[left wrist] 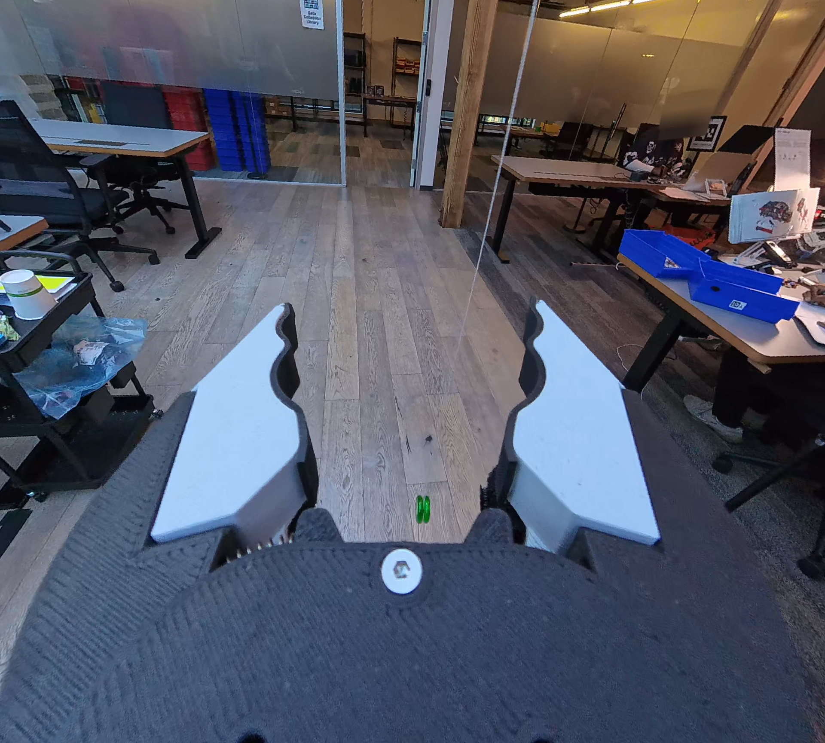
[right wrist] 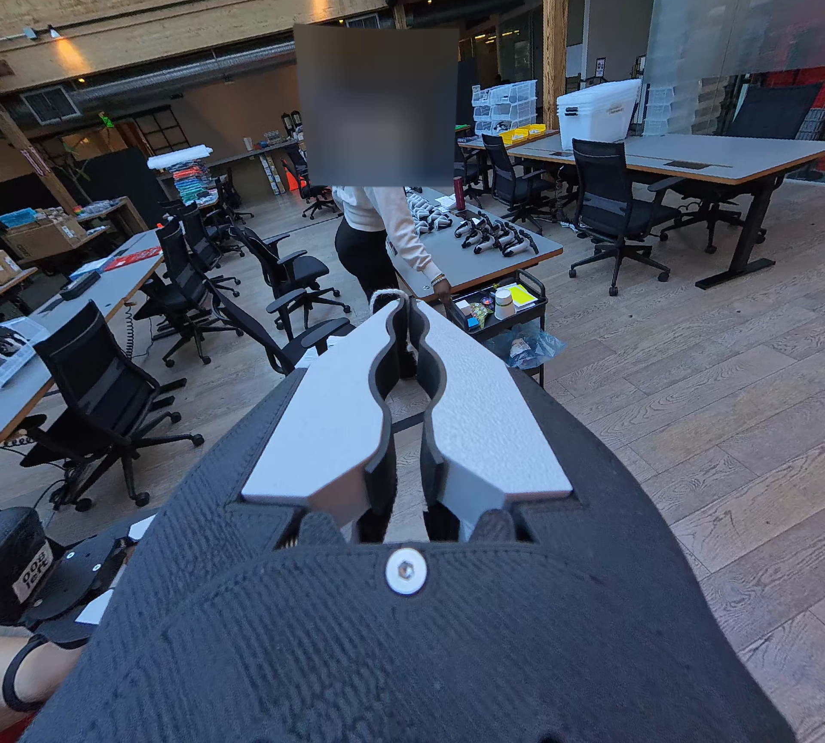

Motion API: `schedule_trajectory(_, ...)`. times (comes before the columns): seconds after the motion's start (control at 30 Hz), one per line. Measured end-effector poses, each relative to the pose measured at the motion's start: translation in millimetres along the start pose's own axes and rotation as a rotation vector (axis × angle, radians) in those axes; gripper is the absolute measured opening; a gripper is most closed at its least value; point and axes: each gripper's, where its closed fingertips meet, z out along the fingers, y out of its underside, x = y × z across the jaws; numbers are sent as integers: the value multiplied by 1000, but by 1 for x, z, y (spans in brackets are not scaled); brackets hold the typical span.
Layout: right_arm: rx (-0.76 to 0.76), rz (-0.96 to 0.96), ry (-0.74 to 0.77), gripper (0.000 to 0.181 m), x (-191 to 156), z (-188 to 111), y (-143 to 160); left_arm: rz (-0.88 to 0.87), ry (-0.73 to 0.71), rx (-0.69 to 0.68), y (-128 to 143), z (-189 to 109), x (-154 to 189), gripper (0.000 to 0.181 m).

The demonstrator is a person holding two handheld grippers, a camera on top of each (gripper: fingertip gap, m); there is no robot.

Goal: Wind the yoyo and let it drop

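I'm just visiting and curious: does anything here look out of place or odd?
One thing: a small green yoyo hangs low over the wooden floor on a long white string. The string's looped end is pinched in the shut right gripper. The left gripper is open and empty. Nothing looks spilled or broken.

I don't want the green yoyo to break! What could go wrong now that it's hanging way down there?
1. The yoyo hangs low on a long string over the wood floor; it might knock the floor.
2. Only the right gripper pinches the string loop at its tips; a slip would likely drop everything.
3. The left gripper has its jaws wide open close to the string and could snag it.
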Motion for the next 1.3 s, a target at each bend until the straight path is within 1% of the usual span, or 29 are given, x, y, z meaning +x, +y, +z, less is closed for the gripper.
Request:
schedule_trajectory(0.4,-3,1,-13,0,-7,0,4,-5,3,-7,2,-4,1,103)
schedule_trajectory(0.87,-15,-31,-40,0,-24,1,1,-14,2,-23,8,-8,1,103)
schedule_trajectory(1.03,-31,-55,-37,0,-29,2,-2,-8,4,-15,3,-10,2,103)
schedule_trajectory(1.13,-51,-51,-26,0,-26,4,4,-7,3,-7,1,-11,2,103)
schedule_trajectory(1.3,-69,-19,9,0,-12,5,20,-8,4,-20,4,-13,1,103)
